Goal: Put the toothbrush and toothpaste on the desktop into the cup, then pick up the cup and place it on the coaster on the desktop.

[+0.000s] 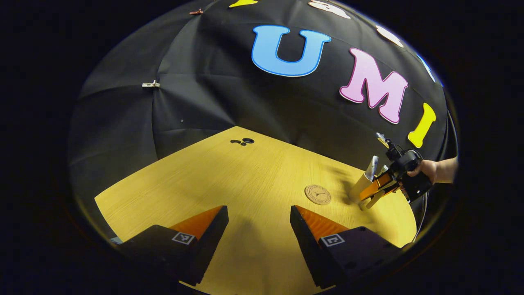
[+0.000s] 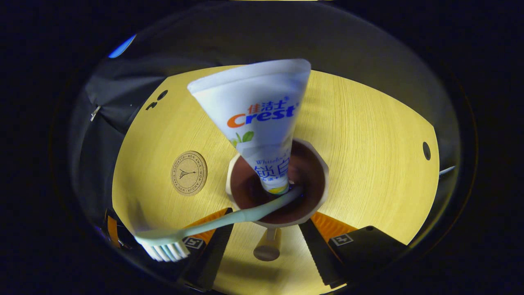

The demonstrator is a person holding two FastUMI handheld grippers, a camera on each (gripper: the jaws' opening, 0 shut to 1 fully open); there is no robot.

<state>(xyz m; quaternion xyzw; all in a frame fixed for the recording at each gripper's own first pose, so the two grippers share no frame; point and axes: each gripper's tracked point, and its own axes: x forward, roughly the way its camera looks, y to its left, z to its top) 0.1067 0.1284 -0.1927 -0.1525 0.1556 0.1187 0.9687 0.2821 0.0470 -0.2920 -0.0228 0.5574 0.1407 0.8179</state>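
Bristles of the toothbrush [image 2: 163,248] lean out nearest to us in the right gripper view, the handle running back into the cup [image 2: 278,184]. Our right gripper [image 2: 266,223] pinches that cup, one finger on each side of its wall just below the rim. The cup looks lifted off the desktop [image 2: 368,135], since its foot hangs in the gap between the fingers, though we cannot be sure of the clearance. Standing cap-down inside the cup is the toothpaste [image 2: 256,114], its flat crimped end uppermost. The tube carries the Crest brand name with Chinese characters above and more below, which we cannot make out fully. Beside the cup, apart from it, lies the round coaster [image 2: 188,173], printed with a small tower emblem ringed by lettering too small to read.

Our left gripper [image 1: 258,223] hangs spread wide with nothing between its fingers. Past it, in the left gripper view, the coaster [image 1: 318,194] sits bare, and just beyond the coaster a hand [image 1: 425,169] holds the right gripper [image 1: 370,196] around the cup [image 1: 361,186].

We judge both items loaded; setting the cup onto the coaster remains.
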